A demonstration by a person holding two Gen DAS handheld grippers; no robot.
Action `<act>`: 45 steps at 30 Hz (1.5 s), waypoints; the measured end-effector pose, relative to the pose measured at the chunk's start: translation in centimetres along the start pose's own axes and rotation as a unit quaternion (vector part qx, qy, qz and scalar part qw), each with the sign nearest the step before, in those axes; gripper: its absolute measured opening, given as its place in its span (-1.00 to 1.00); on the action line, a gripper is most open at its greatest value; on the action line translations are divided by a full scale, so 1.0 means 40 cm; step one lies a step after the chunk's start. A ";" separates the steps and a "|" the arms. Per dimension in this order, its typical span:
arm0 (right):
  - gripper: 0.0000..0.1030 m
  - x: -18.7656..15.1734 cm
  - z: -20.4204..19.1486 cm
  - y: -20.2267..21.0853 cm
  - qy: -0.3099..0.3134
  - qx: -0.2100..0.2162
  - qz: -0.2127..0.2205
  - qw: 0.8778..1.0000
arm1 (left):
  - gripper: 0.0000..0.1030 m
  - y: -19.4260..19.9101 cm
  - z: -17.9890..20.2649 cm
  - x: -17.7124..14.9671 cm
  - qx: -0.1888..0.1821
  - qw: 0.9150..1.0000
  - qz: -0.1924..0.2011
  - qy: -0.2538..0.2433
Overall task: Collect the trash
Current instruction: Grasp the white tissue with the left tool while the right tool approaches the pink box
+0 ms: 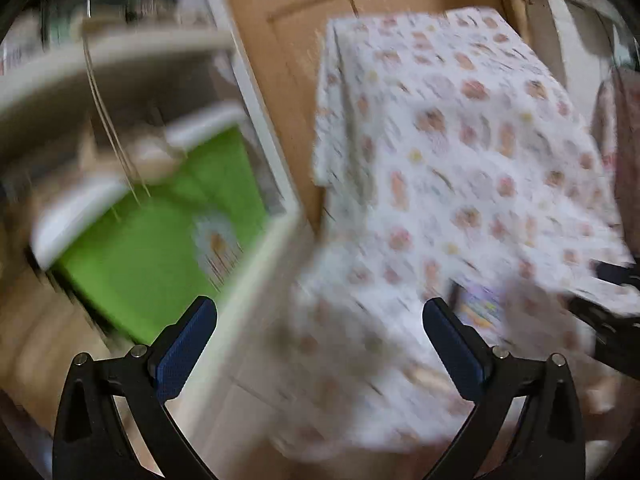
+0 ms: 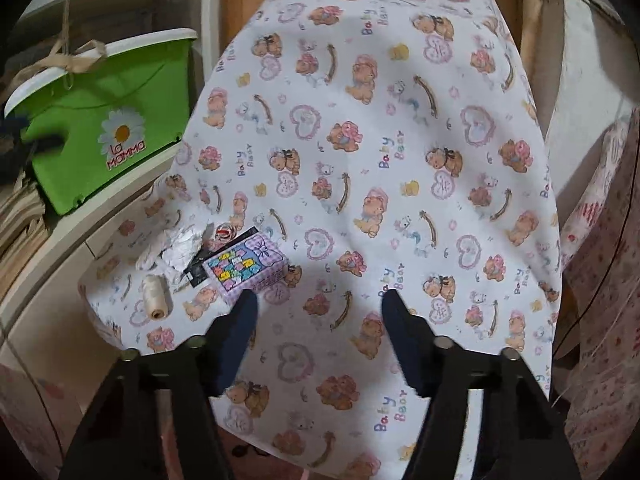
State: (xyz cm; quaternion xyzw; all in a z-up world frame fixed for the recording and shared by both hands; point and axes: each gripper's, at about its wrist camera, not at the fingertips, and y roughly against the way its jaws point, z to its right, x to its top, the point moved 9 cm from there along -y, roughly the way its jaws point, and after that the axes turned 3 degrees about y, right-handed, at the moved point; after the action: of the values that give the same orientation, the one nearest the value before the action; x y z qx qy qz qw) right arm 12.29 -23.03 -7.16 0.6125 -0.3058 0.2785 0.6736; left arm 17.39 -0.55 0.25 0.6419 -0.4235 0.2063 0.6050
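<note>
A heap of litter lies at the near left corner of the table: crumpled white paper [image 2: 176, 248], a black wrapper [image 2: 196, 273], a small red-and-white round piece [image 2: 224, 233] and a small box with a coloured pattern [image 2: 246, 270]. A cream thread spool [image 2: 156, 298] rests beside them. My right gripper [image 2: 320, 304] hovers over the cloth just right of the box, open with nothing between its fingers. The left wrist view is badly blurred. In it my left gripper [image 1: 320, 306] is wide open and empty, between a green bin [image 1: 160, 232] and the table, with the box [image 1: 480, 304] a smear near its right finger.
The table wears a white teddy-bear cloth [image 2: 400, 160]. The green bin [image 2: 104, 136] with a white rim and daisy label stands on a white shelf unit [image 2: 60, 240] to the left. A wooden door [image 1: 288, 80] is behind, and patterned fabric [image 2: 592, 280] hangs at right.
</note>
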 end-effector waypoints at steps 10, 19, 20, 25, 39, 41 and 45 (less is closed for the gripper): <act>-0.37 -0.014 0.018 -0.046 -0.018 0.020 -0.037 0.999 | 0.98 -0.070 0.048 -0.030 -0.056 0.994 -0.031 0.090; 0.02 -0.021 0.036 -0.082 -0.031 0.024 -0.049 0.998 | 0.98 -0.216 0.040 -0.048 -0.017 0.999 -0.040 0.033; 0.13 -0.019 0.039 -0.089 -0.033 0.019 -0.047 0.998 | 0.98 -0.233 0.037 -0.051 -0.014 0.998 -0.048 0.037; 0.14 -0.016 0.045 -0.122 -0.041 0.011 -0.058 0.997 | 0.98 -0.306 0.001 -0.060 -0.018 0.993 -0.085 0.075; 0.29 0.006 0.043 -0.158 -0.082 0.009 -0.065 0.994 | 0.31 -0.355 -0.036 -0.072 -0.112 0.965 -0.156 0.177; 0.29 0.004 0.047 -0.166 -0.093 0.011 -0.071 0.993 | 0.28 -0.369 -0.022 -0.080 -0.131 0.958 -0.175 0.184; 0.29 -0.003 0.049 -0.187 -0.113 0.013 -0.083 0.990 | 0.11 -0.398 0.040 -0.130 -0.166 0.939 -0.242 0.176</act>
State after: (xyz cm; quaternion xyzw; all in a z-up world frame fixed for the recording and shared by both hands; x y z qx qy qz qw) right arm 17.68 -25.67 -12.01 0.6720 -0.3242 0.1550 0.6475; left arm 26.74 -1.98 -13.69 0.5689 -0.1698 0.0900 0.7997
